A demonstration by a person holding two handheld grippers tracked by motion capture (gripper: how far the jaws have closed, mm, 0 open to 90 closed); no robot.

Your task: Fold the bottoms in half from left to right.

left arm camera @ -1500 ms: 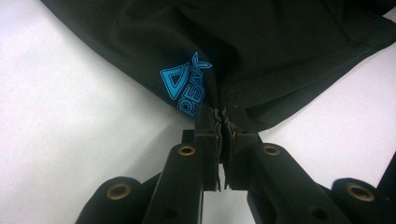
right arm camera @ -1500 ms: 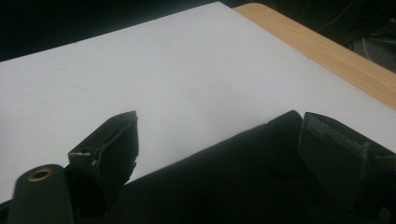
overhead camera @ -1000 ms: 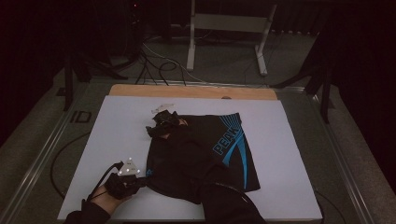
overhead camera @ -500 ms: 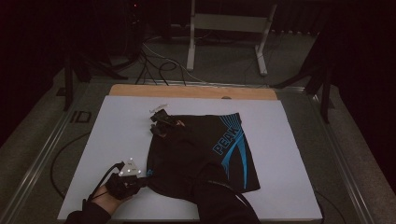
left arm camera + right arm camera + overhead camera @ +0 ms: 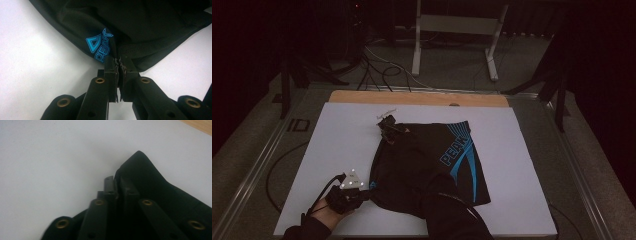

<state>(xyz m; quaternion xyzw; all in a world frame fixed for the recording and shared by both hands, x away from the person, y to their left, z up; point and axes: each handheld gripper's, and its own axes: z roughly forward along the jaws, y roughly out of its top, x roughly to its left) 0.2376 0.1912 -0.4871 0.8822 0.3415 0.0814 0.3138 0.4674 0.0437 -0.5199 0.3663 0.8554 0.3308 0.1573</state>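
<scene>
Black shorts [image 5: 427, 165] — far corner dim, pinched in right tongs [image 5: 117, 182].

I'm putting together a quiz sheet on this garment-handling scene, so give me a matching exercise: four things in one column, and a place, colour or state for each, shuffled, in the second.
Things:
1. left gripper
2. right gripper
3. PEAK lettering
4. wooden strip

Descriptions:
A. blue print on the black cloth
B. along the far edge of the white mat
C. shut on the near left corner of the black shorts, beside a small blue logo
D. jaws just closed, shut on a far corner of the shorts

Pairs: 1-C, 2-D, 3-A, 4-B
</scene>
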